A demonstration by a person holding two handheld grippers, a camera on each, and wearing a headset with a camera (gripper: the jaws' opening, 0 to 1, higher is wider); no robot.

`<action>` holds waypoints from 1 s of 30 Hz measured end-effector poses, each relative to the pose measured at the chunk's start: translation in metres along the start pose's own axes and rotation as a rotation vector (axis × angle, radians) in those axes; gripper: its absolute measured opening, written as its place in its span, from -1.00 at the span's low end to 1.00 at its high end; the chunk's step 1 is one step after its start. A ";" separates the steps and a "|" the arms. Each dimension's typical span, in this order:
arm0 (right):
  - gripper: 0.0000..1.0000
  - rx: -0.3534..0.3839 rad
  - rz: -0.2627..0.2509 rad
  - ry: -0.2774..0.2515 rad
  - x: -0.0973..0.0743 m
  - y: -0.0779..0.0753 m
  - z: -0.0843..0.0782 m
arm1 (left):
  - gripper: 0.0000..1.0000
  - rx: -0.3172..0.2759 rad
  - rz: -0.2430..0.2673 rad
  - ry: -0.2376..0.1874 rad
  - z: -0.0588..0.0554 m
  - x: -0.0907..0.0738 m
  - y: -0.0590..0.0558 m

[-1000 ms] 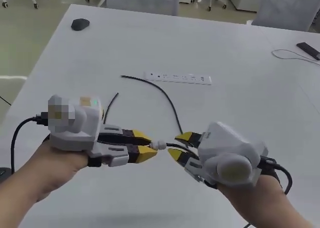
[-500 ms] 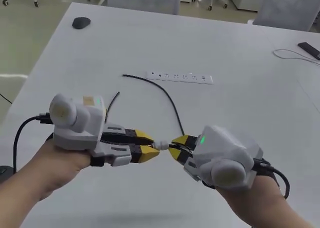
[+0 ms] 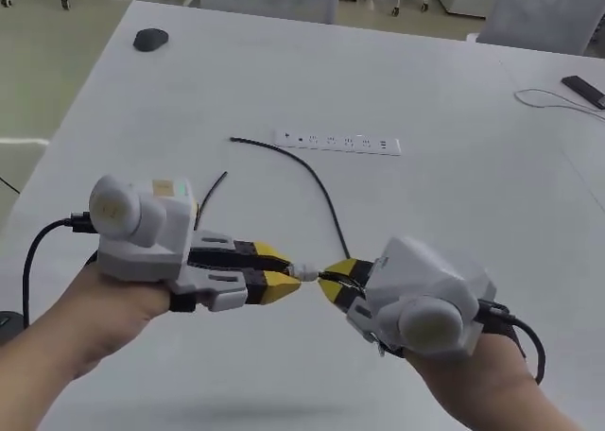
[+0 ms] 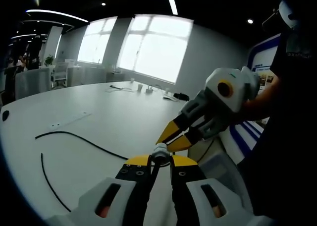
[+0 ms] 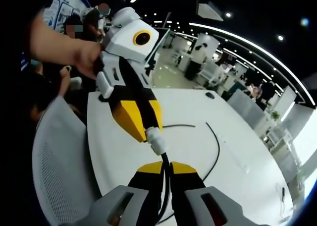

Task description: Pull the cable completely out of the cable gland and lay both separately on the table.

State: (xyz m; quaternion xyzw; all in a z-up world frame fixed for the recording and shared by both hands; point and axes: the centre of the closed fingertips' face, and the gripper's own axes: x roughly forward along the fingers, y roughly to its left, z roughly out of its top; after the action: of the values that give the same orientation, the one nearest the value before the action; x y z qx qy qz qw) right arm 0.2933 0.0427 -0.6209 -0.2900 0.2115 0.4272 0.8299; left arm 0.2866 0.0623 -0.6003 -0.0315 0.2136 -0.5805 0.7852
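— Over the near part of the bench (image 3: 454, 91), clenching the white cable gland (image 3: 305, 274) in the jaws of the left gripper (image 3: 289, 275), up off the surface.

— And pinching the black cable (image 3: 321, 195) with the right gripper (image 3: 333, 280)?

— Yes, jaws closing on it just beside the gland, going by the right gripper view. Tips of the two grippers nearly meeting, facing each other.

— Getting anywhere with the pull-out, then?

— Barely beginning, judging from this. Not yet separating anything: entering the gland on one side, passing back through the right jaws, then trailing in a long curve across the bench toward the white power strip (image 3: 338, 145).

— Poking out past the gland at all?

— Cannot tell; hiding between the left jaws.

— So leaving what to do?

— Drawing the cable end fully clear of the gland, probably by moving the two grippers apart. Then laying gland and cable down on the bench, apart from each other. Neither lay-down happening yet, with the gland in the air.

— Using any box or tray for the parts?

— Treating the gland itself as the one holder here, carrying the cable end in its bore.

— Sharing the bench with anything else?

— Lying to the left of the long curve, a short black cable piece (image 3: 210, 197), well apart from the gland. Sitting at the far left corner, a dark computer mouse (image 3: 150, 40), well away from the work.
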 end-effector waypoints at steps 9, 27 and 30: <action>-1.00 0.083 -0.006 0.021 0.001 -0.002 -0.009 | -0.71 0.007 0.008 0.003 0.000 -0.001 0.000; -1.00 0.204 -0.035 0.103 0.003 -0.007 -0.042 | -0.71 -0.018 0.007 -0.002 -0.002 -0.002 -0.003; -1.00 0.226 -0.035 0.106 0.004 -0.007 -0.044 | -0.71 -0.015 0.006 0.001 -0.003 -0.001 -0.004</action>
State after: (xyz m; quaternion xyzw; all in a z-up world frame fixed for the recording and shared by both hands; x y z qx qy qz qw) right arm 0.2967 0.0127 -0.6537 -0.2203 0.2967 0.3700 0.8524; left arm 0.2815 0.0624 -0.6013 -0.0365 0.2184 -0.5763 0.7866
